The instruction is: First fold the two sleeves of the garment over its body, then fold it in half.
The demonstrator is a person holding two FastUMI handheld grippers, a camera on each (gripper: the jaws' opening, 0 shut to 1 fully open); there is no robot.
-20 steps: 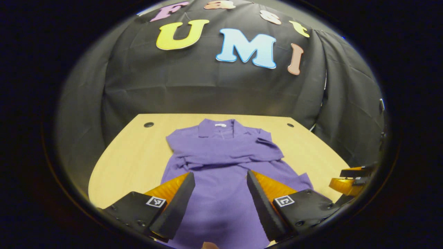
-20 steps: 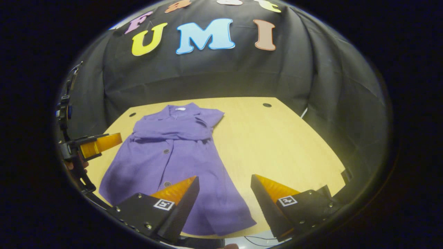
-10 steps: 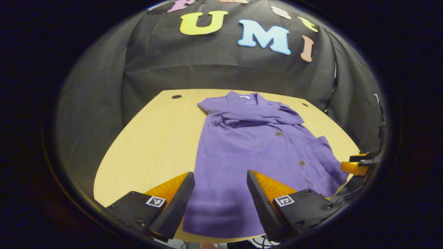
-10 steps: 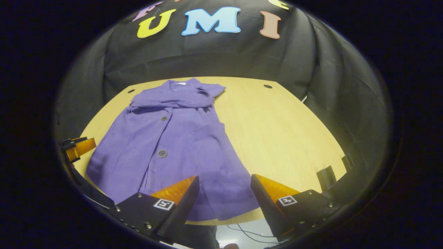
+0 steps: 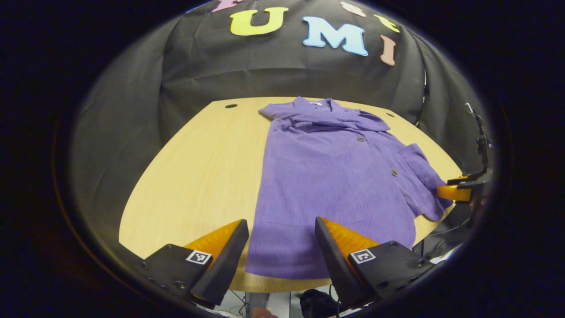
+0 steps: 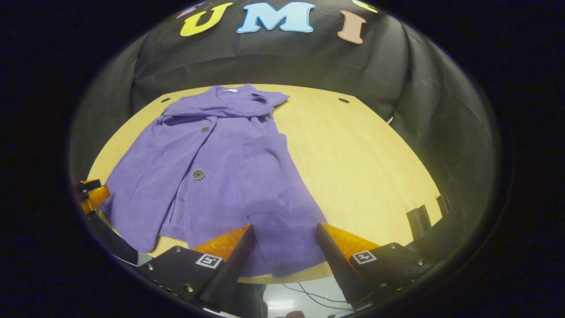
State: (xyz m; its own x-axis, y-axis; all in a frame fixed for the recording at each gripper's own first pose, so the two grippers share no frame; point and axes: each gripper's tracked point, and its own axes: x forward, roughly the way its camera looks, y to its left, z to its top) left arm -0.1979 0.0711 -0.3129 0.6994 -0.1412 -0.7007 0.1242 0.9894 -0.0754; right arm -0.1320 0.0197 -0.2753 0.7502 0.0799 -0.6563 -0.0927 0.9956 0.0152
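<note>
The purple garment lies flat on the counter, its hem at the near edge, with bare wood on either side. Both cameras have drawn back since a second ago. Its long axis runs from hem to far collar. The left gripper and right gripper hold their fingers apart, empty, at the hem.

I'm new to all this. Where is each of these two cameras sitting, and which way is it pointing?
Left gripper view: rides on the left hand-held gripper by the table's near edge, looking along its open fingers across the purple garment to the black cloth wall.
Right gripper view: rides on the right hand-held gripper, looking the same way over the garment's hem.
Shared: garment, table, wall; each also shows the other gripper at its edge.
</note>
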